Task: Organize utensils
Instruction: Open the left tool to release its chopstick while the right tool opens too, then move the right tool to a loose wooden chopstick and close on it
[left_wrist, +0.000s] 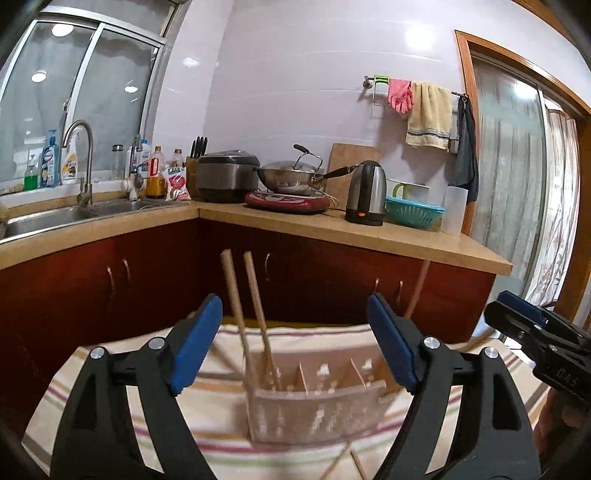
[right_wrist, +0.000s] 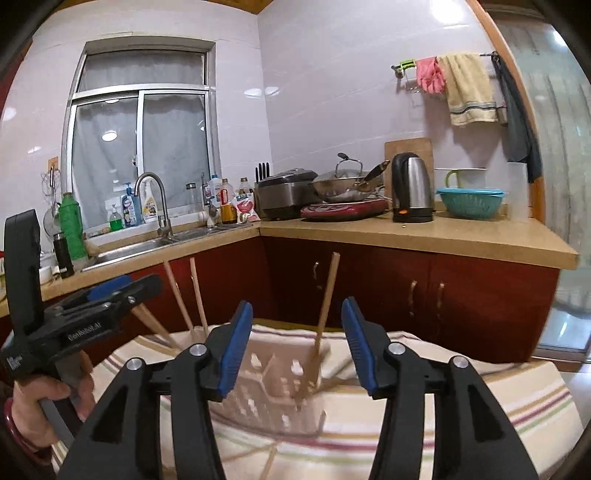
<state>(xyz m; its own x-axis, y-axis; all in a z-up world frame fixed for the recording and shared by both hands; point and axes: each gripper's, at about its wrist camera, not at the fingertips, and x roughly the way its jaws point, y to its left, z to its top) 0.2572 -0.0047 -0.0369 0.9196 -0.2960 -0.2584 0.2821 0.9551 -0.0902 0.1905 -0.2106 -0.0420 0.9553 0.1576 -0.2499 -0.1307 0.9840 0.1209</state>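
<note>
Left wrist view: left tongs (left_wrist: 295, 343) spread wide, nothing between the blue pads (left_wrist: 197, 343). Just beyond them, clear plastic utensil holder (left_wrist: 314, 413) standing on striped cloth (left_wrist: 110, 398), divided into compartments. Two wooden chopsticks (left_wrist: 255, 314) upright in its leftmost compartment, leaning slightly left. Third chopstick (left_wrist: 417, 291) rising past the right finger, base hidden. Loose chopsticks (left_wrist: 354, 461) lying flat on the cloth in front.

Right wrist view: right tongs (right_wrist: 297, 343) released too, gap bare between the pads. Single chopstick (right_wrist: 325, 314) tilted in the holder's near end compartment. Left tongs off to the left, gripped by a hand (right_wrist: 48, 406).
</note>
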